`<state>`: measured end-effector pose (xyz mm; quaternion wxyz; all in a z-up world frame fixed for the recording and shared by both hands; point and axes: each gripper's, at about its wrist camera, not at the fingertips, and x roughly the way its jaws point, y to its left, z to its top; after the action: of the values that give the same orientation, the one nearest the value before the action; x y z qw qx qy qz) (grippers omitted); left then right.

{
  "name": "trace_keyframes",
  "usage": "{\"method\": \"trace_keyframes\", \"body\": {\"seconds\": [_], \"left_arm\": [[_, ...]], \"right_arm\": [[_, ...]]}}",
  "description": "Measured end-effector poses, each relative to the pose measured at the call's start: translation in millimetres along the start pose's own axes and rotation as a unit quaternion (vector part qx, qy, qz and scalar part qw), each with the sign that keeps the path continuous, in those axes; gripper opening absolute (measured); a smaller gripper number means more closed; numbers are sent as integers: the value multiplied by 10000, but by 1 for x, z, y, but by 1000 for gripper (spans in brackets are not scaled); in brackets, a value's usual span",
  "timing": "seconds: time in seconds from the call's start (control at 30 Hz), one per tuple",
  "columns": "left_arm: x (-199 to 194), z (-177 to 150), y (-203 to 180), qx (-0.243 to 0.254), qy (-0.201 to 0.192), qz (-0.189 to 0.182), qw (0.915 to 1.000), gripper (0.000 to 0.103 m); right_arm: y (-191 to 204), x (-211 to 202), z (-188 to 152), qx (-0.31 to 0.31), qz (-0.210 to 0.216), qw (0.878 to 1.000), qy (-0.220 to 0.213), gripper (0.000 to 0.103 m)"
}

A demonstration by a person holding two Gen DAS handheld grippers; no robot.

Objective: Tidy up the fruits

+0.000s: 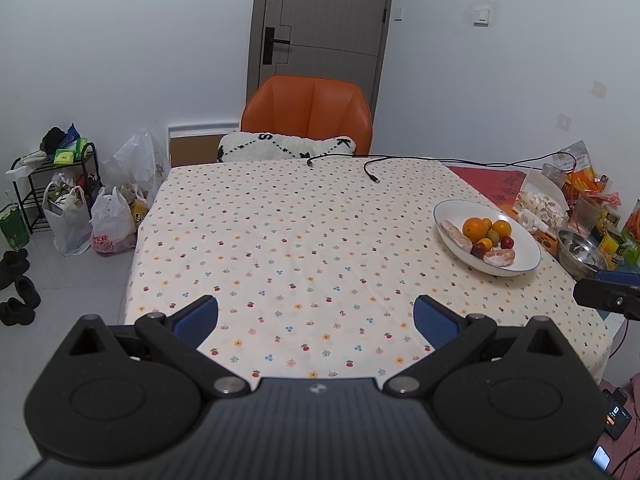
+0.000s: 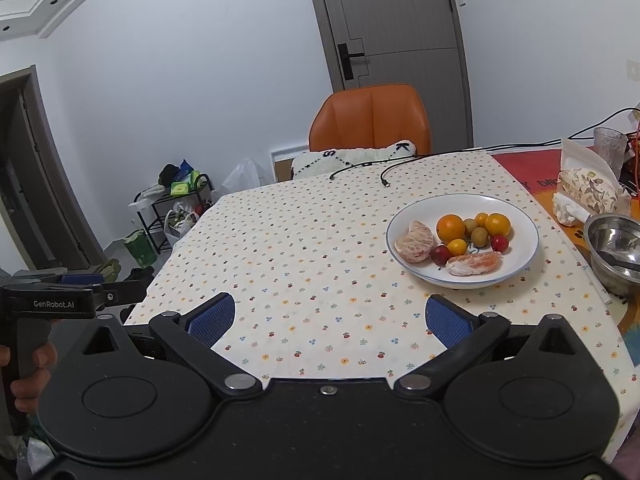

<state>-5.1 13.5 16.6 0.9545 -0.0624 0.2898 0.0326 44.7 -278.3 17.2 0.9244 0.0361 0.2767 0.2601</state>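
Fruit fills a white plate (image 2: pixel 462 240) at two o'clock on the desk (image 2: pixel 320 264): two oranges (image 2: pixel 450 227), small yellow and green fruits, two red ones and two peeled citrus pieces (image 2: pixel 474 263). Left gripper (image 1: pixel 316 320) hangs over the floral cloth, fingers spread wide, nothing held. Right gripper (image 2: pixel 330 316) is likewise wide and empty, plate just beyond its right finger. A steel bowl (image 2: pixel 614 252) sits at three o'clock.
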Motion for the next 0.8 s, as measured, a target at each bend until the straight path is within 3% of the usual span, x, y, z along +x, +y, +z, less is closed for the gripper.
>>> {"method": "trace_keyframes", "body": {"seconds": [0.8], "left_arm": [[7, -4, -2, 49, 105, -26, 9999, 103]], "right_arm": [[-4, 4, -4, 54, -47, 10000, 59, 103]]}}
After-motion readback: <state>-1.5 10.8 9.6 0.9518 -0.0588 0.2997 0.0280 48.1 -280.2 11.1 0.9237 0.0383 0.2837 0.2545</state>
